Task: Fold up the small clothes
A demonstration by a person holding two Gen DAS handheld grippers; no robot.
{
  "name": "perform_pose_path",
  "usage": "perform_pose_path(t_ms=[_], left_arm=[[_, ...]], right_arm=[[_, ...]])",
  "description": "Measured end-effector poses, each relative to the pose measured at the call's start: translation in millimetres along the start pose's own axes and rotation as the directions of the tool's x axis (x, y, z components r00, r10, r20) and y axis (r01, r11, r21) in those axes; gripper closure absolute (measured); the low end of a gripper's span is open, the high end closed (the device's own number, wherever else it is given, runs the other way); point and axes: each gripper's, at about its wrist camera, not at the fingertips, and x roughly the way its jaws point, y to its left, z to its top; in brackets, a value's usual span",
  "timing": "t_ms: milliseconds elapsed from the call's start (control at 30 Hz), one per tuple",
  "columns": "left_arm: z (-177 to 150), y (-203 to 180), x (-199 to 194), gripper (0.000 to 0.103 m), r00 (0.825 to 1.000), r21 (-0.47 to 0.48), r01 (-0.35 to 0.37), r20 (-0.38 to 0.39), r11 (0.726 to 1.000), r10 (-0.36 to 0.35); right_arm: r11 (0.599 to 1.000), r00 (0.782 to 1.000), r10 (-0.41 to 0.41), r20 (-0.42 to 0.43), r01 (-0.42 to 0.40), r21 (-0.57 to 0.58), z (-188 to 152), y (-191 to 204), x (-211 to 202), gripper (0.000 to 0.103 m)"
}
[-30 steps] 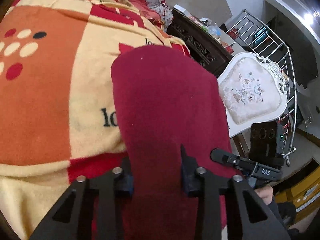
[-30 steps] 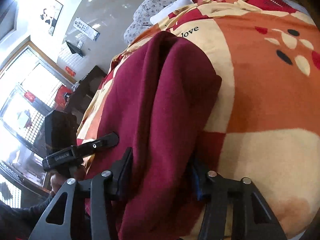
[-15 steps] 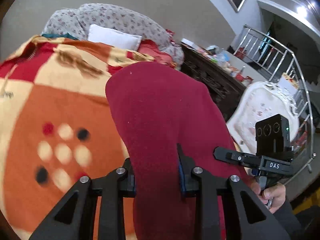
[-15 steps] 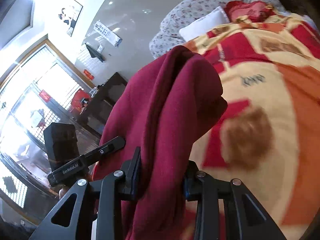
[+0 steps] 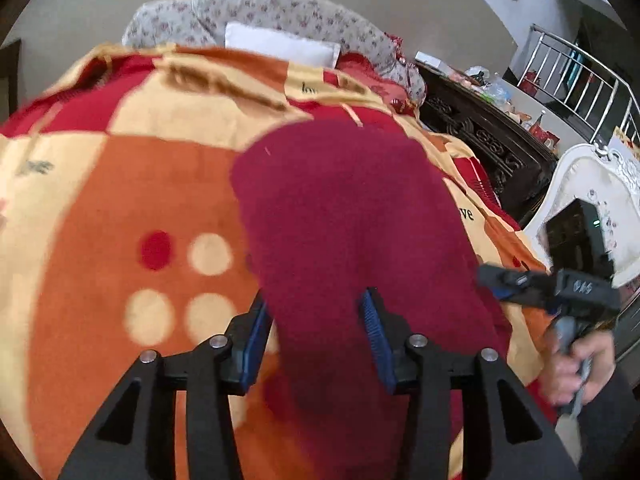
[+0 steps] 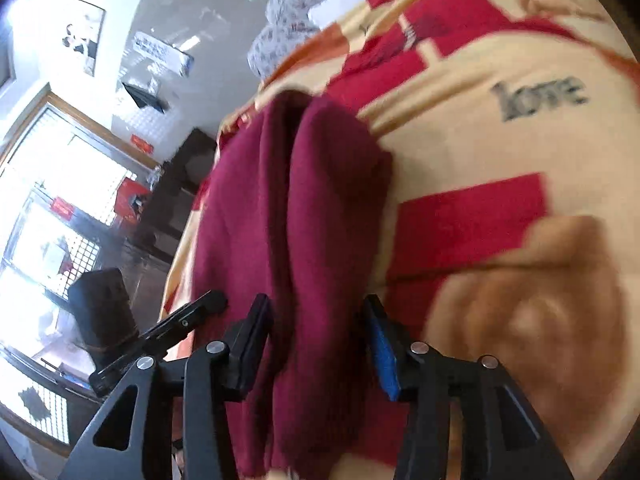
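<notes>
bed: patterned blanket (image 5: pixel 120 200) | 12 o'clock: floral pillows (image 5: pixel 260 12), grey wall | 2 o'clock: dark carved cabinet (image 5: pixel 488 136), metal railing (image 5: pixel 580 84) | 3 o'clock: white chair (image 5: pixel 588 184)

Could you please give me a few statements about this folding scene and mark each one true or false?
1. The garment between the jaws is dark red. True.
2. It lies over a plain white sheet. False: it lies on a blanket patterned in orange, cream and red.
3. The left gripper has its blue pads parted, the garment lying between them. True; its jaws have just been opening.
4. The right gripper is nowhere near the garment. False: the garment runs between its jaws, which have just been opening.
5. The blanket shows the printed word "love". True.
</notes>
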Motion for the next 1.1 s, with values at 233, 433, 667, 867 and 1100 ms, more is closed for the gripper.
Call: perform_pose_path(t_ms=[233, 433, 667, 867, 1100], left_arm=[[-16, -30, -49, 0.073, 0.988, 0.057, 0.134, 0.071, 0.989, -0.138], [-52, -28, 4, 0.084, 0.989, 0.056, 0.098, -0.116, 0.994, -0.091], [-34, -29, -12, 0.083, 0.991, 0.047, 0.106, -0.085, 0.993, -0.102], [51, -30, -27, 0.056, 0.996, 0.05, 0.016, 0.089, 0.999, -0.02], [95, -8, 58, 0.069, 0.993, -0.043, -0.109, -0.052, 0.993, 0.107]], right_arm=[[0.842, 0.988, -0.093, 0.123, 0.145, -0.52, -22, 107, -58, 0.049], [0.518, 0.94, -0.339, 0.044, 0.225, -0.825, -60, 138, 18, 0.052], [0.676, 0.936, -0.352, -0.024, 0.236, -0.698, -56, 73, 24, 0.052], [0.706, 0.944, -0.313, 0.106, 0.305, -0.639, -17, 109, -15, 0.051], [0.727, 0.854, -0.444, 0.269, 0.519, -0.448, 56, 126, 30, 0.051]])
